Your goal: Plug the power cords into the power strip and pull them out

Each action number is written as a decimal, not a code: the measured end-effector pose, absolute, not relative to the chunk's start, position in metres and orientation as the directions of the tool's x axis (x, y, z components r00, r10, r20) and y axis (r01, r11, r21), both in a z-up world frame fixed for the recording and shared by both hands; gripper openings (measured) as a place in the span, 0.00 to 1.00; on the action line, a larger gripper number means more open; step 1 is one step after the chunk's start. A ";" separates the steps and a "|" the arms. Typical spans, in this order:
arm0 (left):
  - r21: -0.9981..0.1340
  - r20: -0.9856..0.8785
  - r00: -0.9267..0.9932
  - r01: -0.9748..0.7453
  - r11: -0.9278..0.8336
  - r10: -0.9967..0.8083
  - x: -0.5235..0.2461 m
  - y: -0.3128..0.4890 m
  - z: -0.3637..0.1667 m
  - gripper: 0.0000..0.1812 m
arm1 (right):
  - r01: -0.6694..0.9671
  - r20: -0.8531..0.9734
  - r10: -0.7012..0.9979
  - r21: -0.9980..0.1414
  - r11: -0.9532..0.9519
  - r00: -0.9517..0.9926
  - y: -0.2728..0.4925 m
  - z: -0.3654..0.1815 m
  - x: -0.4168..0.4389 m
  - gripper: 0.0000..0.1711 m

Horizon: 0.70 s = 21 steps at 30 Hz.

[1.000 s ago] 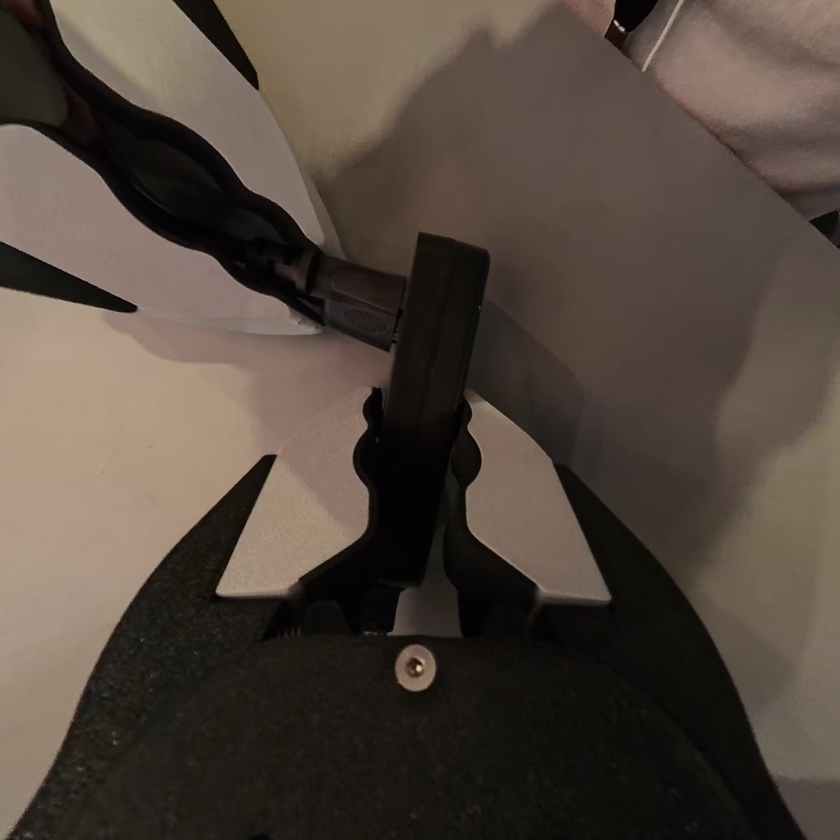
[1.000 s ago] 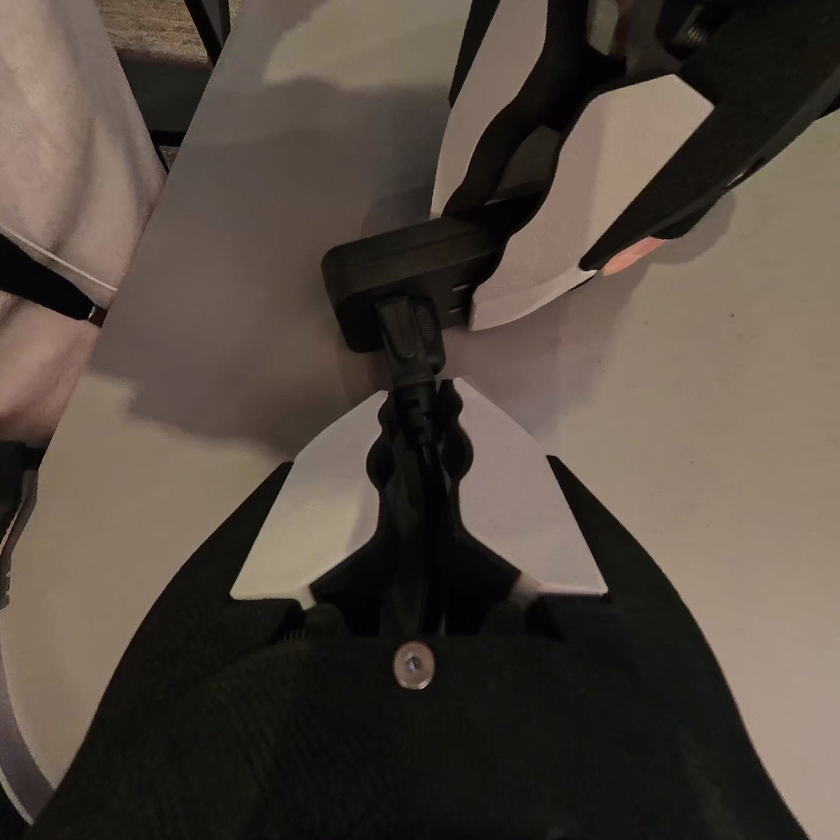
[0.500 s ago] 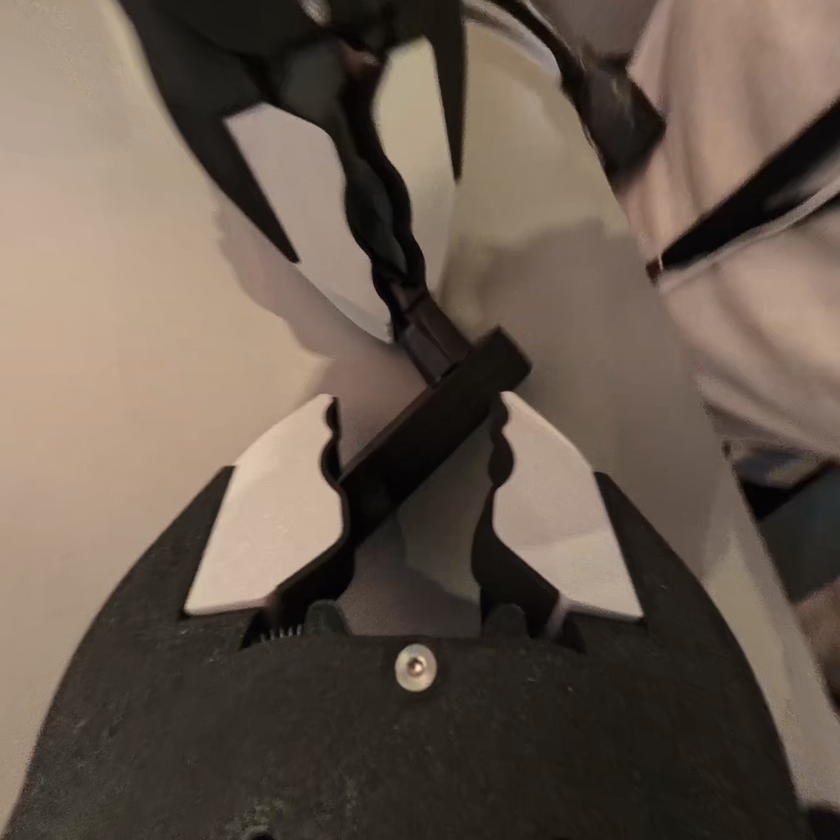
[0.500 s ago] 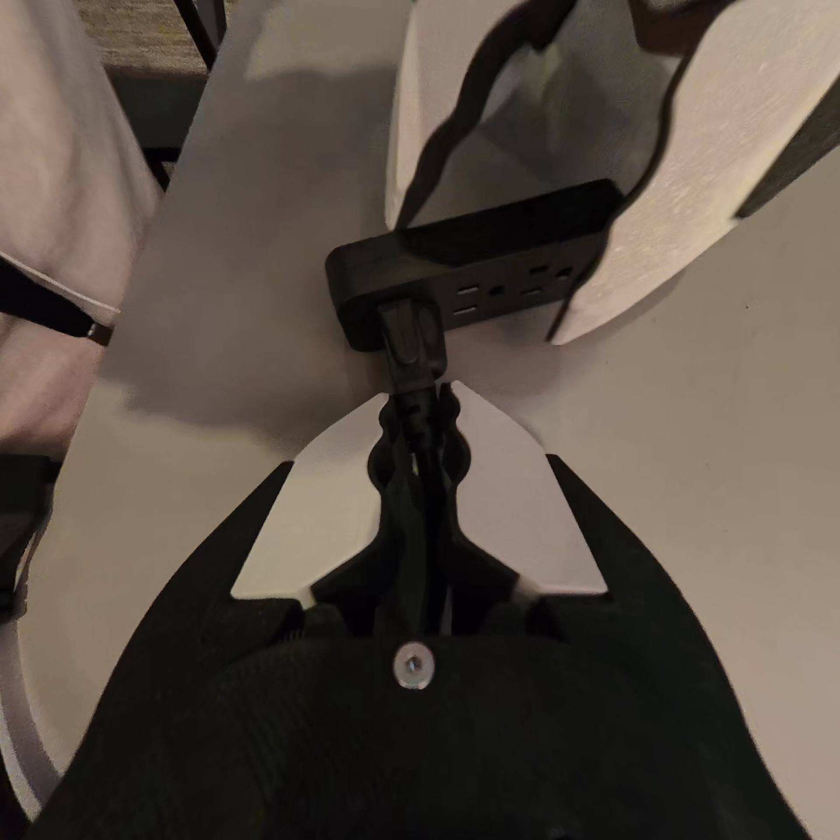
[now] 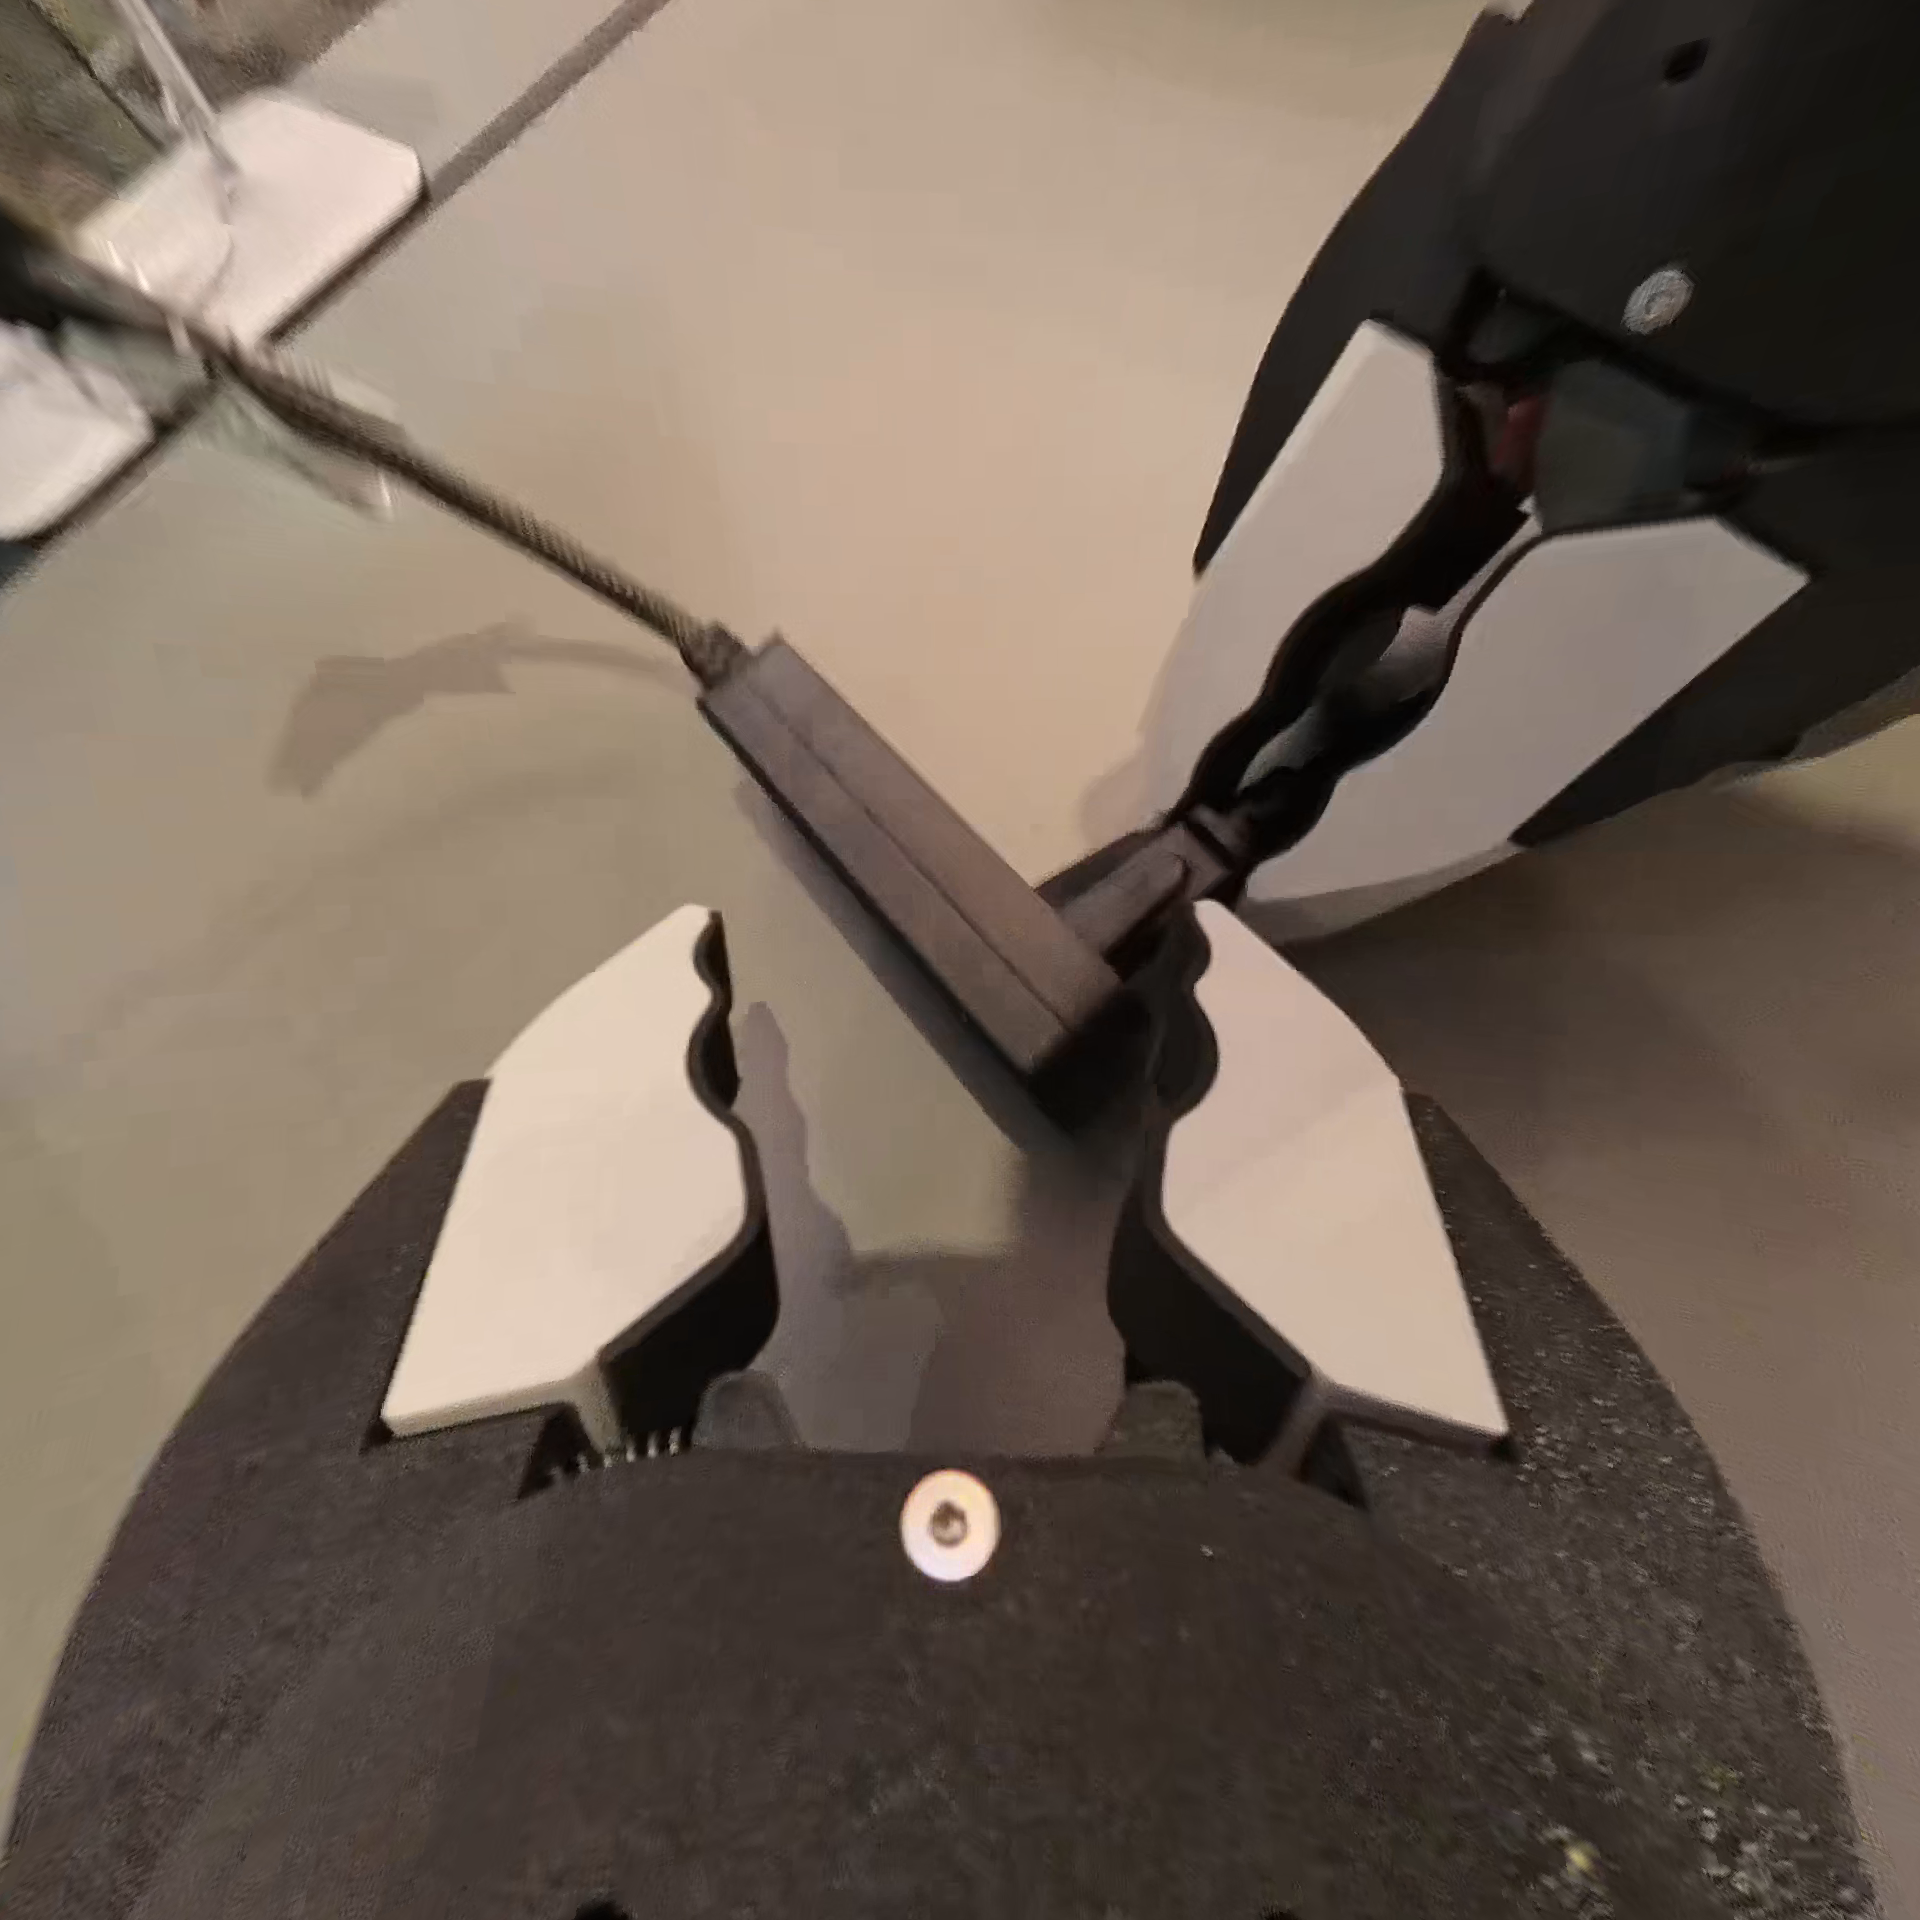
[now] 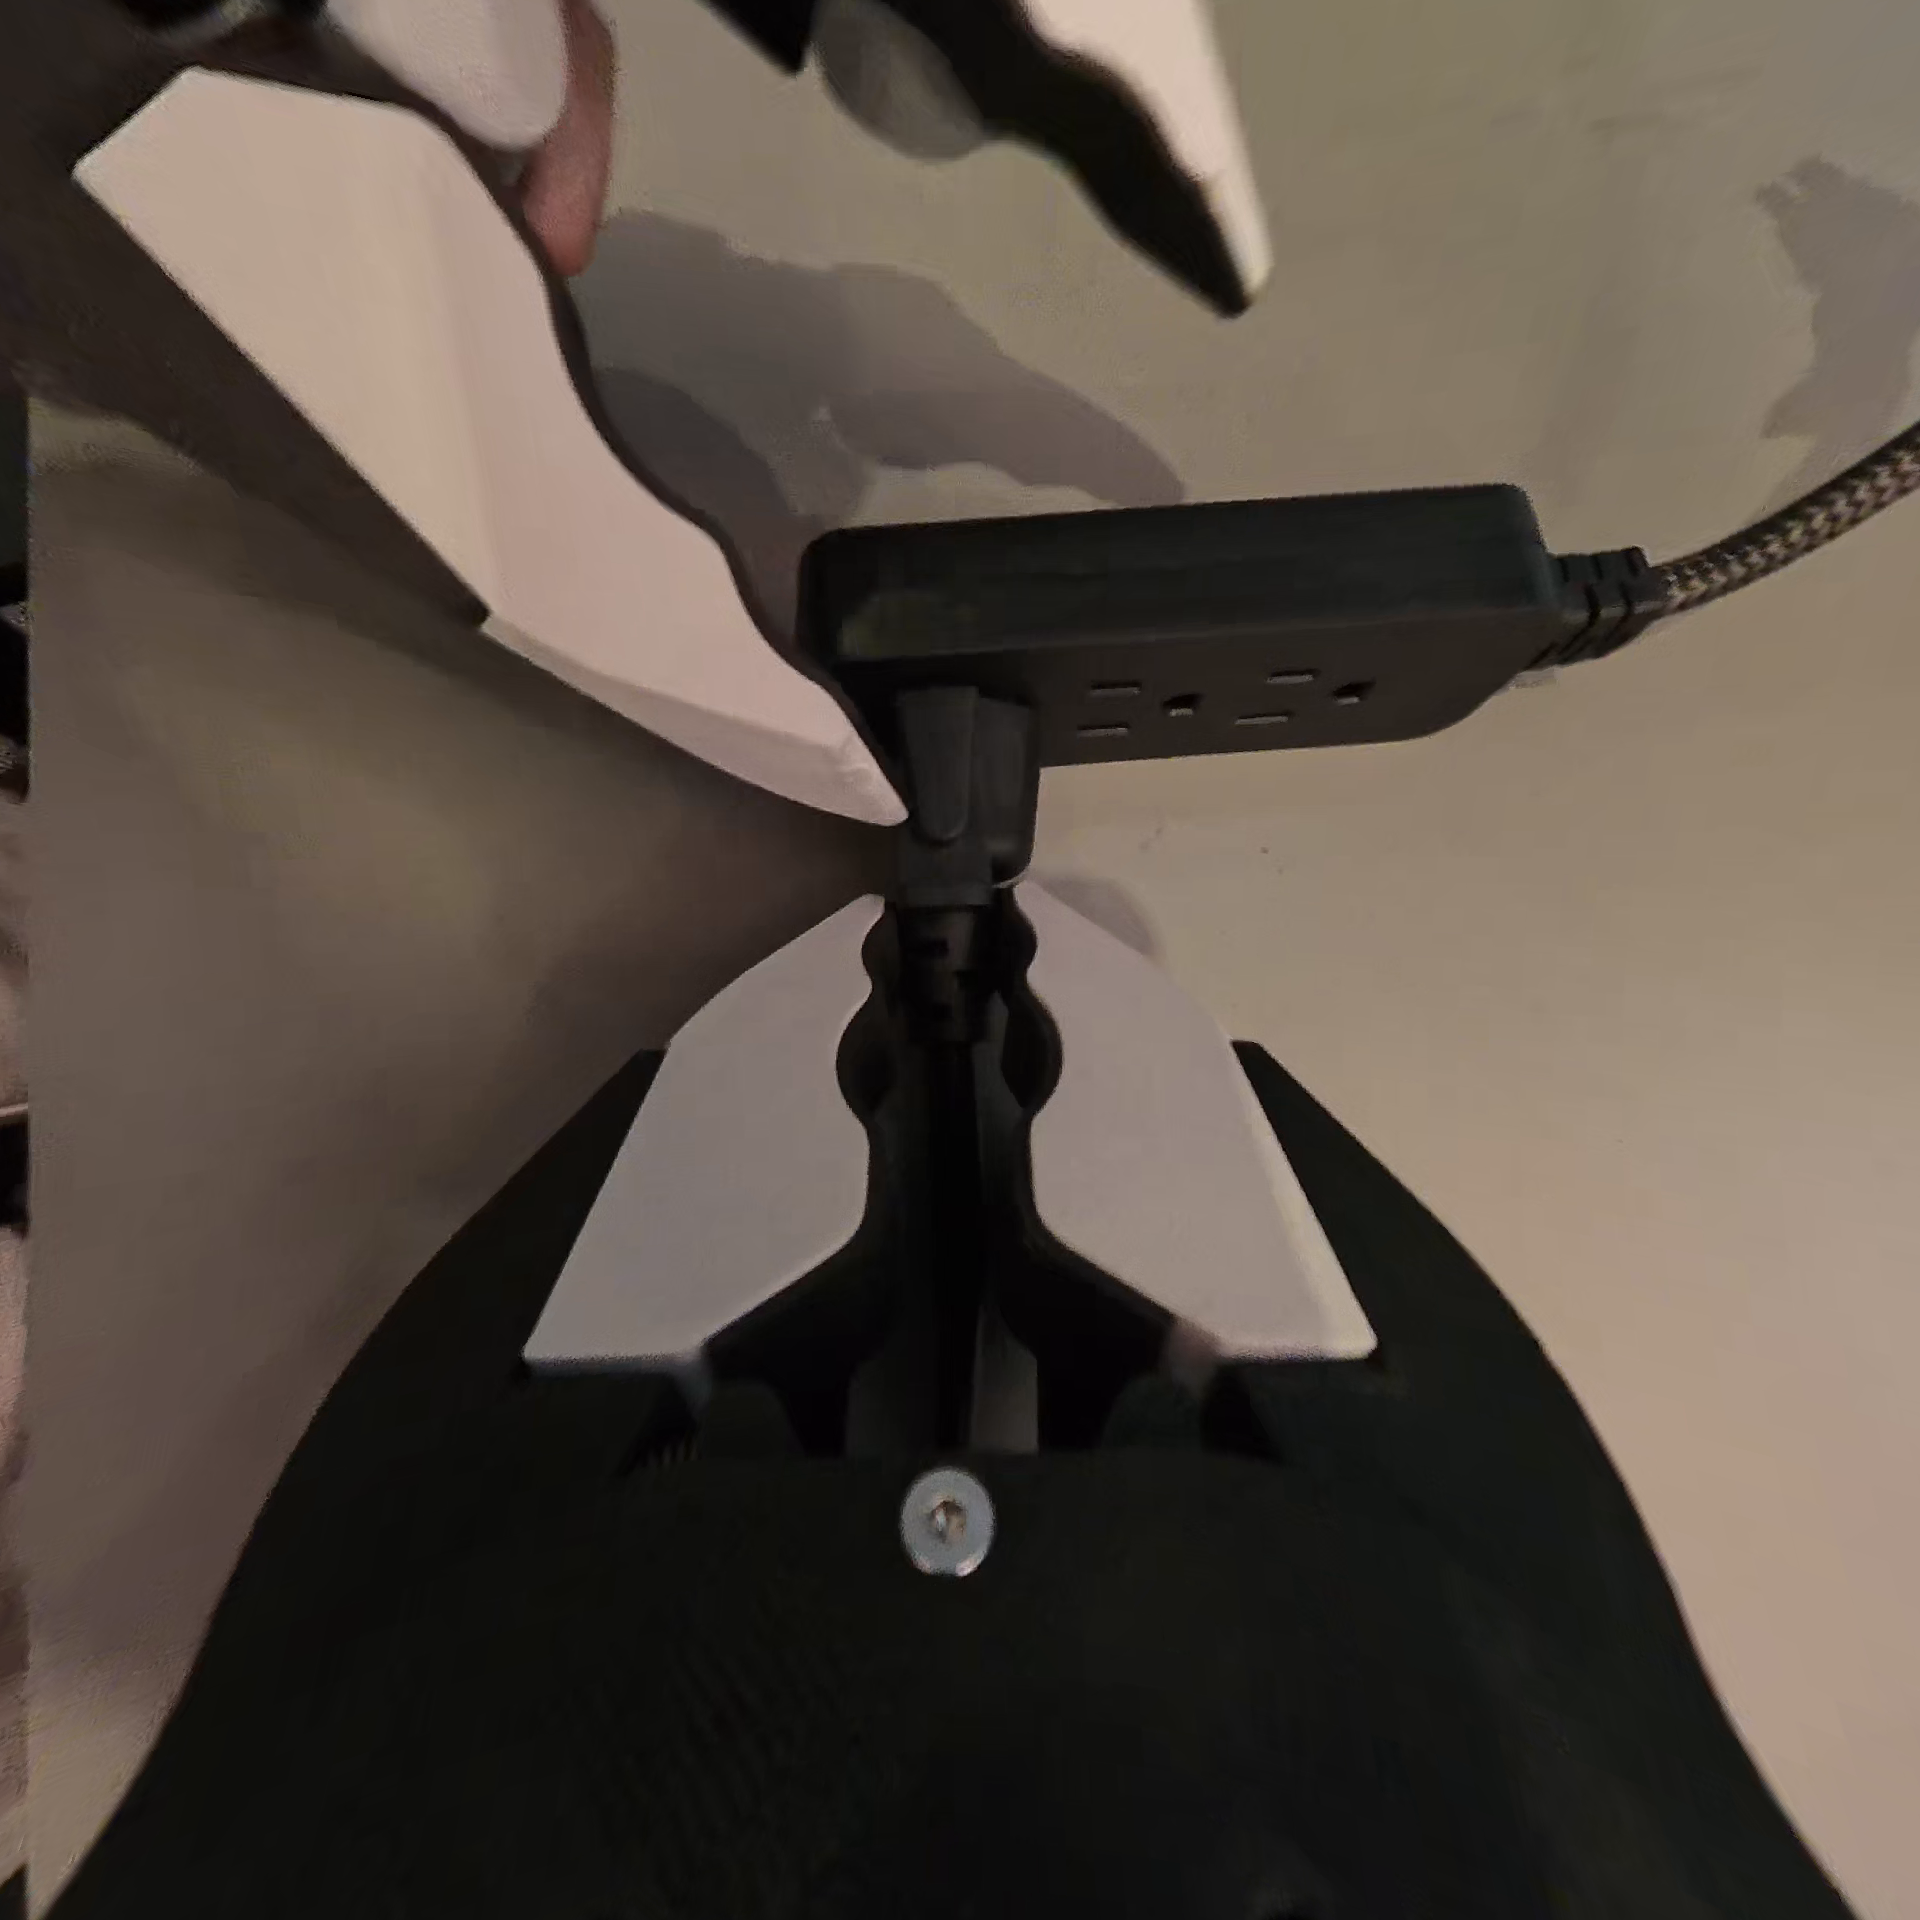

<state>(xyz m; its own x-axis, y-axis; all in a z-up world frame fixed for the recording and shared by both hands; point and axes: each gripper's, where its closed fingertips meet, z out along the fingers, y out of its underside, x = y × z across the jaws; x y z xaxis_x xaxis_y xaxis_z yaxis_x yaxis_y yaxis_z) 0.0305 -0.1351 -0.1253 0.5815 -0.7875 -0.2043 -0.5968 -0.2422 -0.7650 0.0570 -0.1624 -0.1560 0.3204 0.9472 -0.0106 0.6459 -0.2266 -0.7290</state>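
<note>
right claw (image 6: 951,914) pinching plug (image 6: 961,769), unmarked power strip (image 6: 1174,613)

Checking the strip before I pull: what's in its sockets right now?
The power strip has one black plug seated at its end socket, gripped by the right gripper. The other sockets look empty. The plug's prongs are hidden inside.

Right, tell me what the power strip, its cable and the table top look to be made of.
Power strip: looks like black moulded plastic, matte, with rounded corners and a seam along its edge. Its cable: a woven fabric sleeve, shown by the black-and-tan herringbone braid. Table top: smooth, pale and matte, perhaps laminate or painted board; the pictures cannot settle which.
</note>
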 end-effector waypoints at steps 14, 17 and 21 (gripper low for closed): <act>-0.697 -0.209 0.684 -0.605 -0.384 -0.699 0.010 -0.124 -0.152 0.18 | 0.622 -0.005 0.891 -0.714 -0.321 0.454 -0.146 -0.157 0.042 0.12; -0.657 -0.305 0.672 -0.661 -0.362 -0.674 0.006 -0.112 -0.152 0.18 | 0.612 -0.003 0.877 -0.715 -0.337 0.481 -0.137 -0.157 0.036 0.12; -0.655 -0.318 0.651 -0.676 -0.337 -0.689 0.005 -0.099 -0.151 0.18 | 0.591 -0.002 0.849 -0.718 -0.369 0.528 -0.126 -0.157 0.034 0.12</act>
